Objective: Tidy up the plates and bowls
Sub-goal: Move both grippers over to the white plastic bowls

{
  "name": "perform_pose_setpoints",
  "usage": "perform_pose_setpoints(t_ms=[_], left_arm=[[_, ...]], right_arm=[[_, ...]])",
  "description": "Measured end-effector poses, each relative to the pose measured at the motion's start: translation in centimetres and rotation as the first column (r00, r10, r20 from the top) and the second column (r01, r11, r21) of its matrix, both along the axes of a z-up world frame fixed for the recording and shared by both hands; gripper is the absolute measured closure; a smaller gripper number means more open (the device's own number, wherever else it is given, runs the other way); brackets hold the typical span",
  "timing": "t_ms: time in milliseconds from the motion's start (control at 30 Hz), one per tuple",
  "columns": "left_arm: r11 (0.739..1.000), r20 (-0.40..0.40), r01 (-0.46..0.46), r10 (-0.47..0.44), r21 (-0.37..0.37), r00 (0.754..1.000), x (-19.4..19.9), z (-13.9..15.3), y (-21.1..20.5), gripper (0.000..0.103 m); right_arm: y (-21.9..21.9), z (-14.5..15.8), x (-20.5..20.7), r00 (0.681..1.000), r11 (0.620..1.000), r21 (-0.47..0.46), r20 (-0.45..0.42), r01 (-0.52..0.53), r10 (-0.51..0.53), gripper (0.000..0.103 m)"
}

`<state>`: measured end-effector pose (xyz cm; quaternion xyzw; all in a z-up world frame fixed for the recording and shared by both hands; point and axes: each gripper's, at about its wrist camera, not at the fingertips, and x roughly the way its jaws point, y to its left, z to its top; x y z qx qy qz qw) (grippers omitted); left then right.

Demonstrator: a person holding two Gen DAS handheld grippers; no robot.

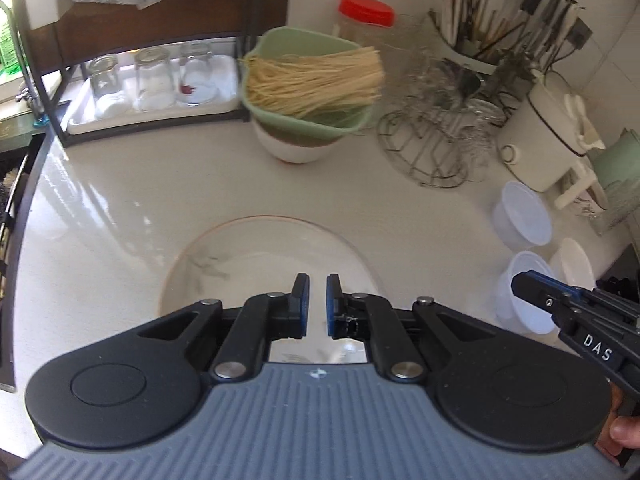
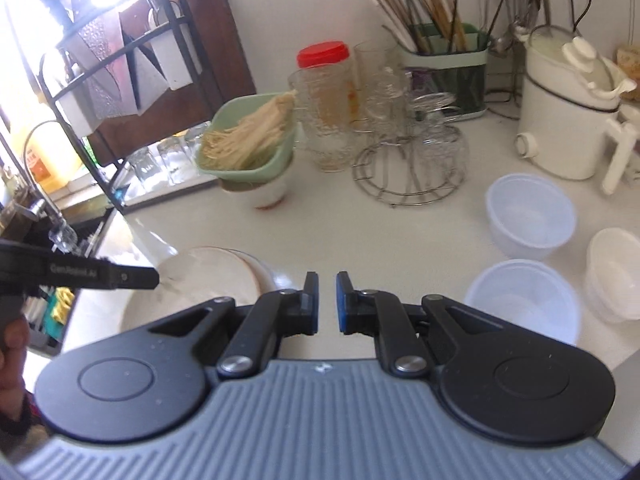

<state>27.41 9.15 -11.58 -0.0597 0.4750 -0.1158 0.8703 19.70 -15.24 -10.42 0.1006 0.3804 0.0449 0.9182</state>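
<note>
1. The left gripper [image 1: 317, 306] hangs over the near part of a plate [image 1: 248, 256] on the pale worktop [image 1: 120, 208]; its blue pads stand a narrow gap apart with nothing between them.
2. The plate is pale with a thin reddish rim and faint grey marks on its face. From the right wrist view it appears at the near left [image 2: 216, 276], and the left gripper's tip [image 2: 132, 278] reaches over its left edge.
3. The right gripper [image 2: 327, 302] is held above bare worktop, between the plate on its left and the plastic bowls on its right. Its jaws are also slightly parted and hold nothing.
4. Three translucent white plastic bowls sit at the right: a far one [image 2: 530, 216], a near one [image 2: 524, 300], and a third [image 2: 614, 276] at the right edge, which looks like a stack, though that is hard to tell.
5. In the left wrist view the right gripper's tip [image 1: 536, 290] lies over the near plastic bowl [image 1: 520, 300]; whether it touches it cannot be told.
6. Farther back, a green bowl [image 2: 248, 148] filled with dry noodles [image 2: 248, 136] rests tilted on a white bowl [image 2: 268, 194].
7. To their right stand a wire rack [image 2: 408, 172] with glasses, a red-lidded jar [image 2: 324, 56], a chopstick holder [image 2: 448, 68] and a white kettle [image 2: 568, 116].
</note>
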Motion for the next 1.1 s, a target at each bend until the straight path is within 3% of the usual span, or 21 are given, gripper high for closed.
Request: perform_pose_setpoints(t_ms=[400,767,867,933,1100], left_arm=[[0.999,0.063,0.036,-0.035,-0.012,0.997,-3.0,1.1,-8.7,0.095],[0.997,0.055,0.066,-0.064,-0.032,0.996,-6.0,0.2,-14.3,0.095],[0.997,0.045,0.064,-0.062,-0.034,0.997,-6.9,-0.3,-15.4,0.084],[0.998,0.046,0.057,-0.055,-0.04,0.997,-7.6,-0.6,-16.0,0.069],[0.998,0.051,0.054,-0.053,-0.029,0.997,-8.9,-1.4,-17.6,0.059]], right_arm=[[-7.2,0.5,-3.8,0.997,0.999,-0.012,0.057,0.047,-0.047,0.092],[-12.1,-0.3,-6.7,0.994,0.998,-0.007,0.081,0.068,-0.067,0.091],[-13.2,-0.8,-7.5,0.994,0.996,-0.004,0.075,0.085,-0.084,0.091],[-13.8,-1.1,-7.9,0.993,0.996,-0.003,0.081,0.089,-0.088,0.09],[-15.5,-2.1,-9.5,0.991,0.994,0.005,0.085,0.107,-0.107,0.088]])
